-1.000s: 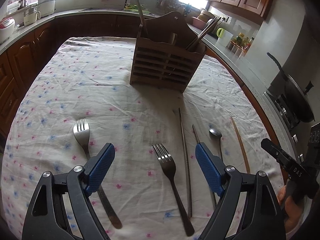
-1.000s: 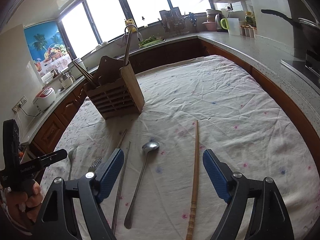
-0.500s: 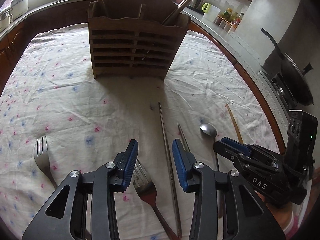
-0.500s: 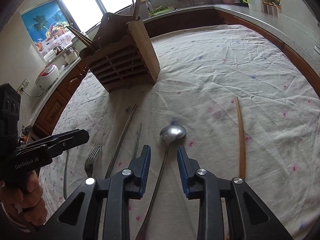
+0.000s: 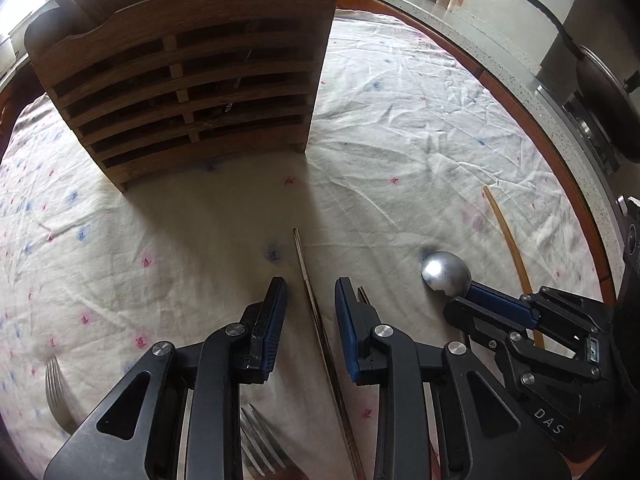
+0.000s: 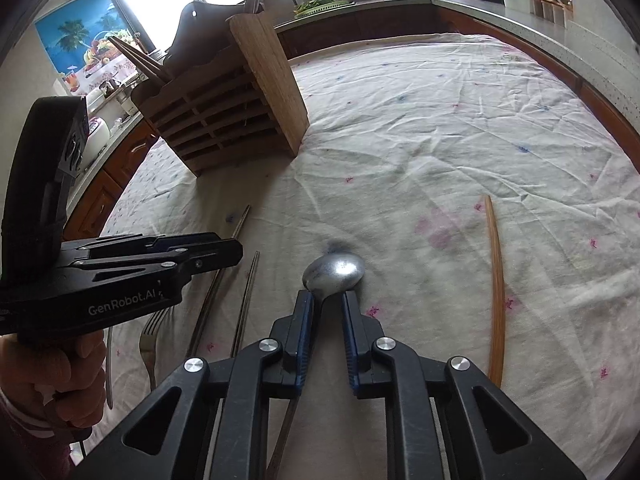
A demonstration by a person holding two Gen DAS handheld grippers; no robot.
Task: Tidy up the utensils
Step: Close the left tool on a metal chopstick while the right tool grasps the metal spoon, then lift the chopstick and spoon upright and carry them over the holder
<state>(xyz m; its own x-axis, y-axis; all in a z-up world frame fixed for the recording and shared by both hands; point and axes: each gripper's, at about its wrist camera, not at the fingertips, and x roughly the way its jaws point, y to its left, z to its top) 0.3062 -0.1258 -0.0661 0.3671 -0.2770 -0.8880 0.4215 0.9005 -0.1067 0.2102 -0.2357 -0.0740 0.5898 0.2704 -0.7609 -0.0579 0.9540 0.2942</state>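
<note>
Closing lately, left gripper (image 5: pixel 310 300) straddles a metal chopstick (image 5: pixel 320 320) ungripped — right gripper (image 6: pixel 326 312) straddles the spoon (image 6: pixel 334 270) neck.

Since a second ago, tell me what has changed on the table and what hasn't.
Both claws came down toward the cloth and their jaws have just been closing. The left claw now straddles the metal chopstick, pads not yet on it. The right claw has narrowed around the spoon at its neck; contact isn't clear. The wooden caddy, wooden chopstick, forks and tablecloth stayed put.
</note>
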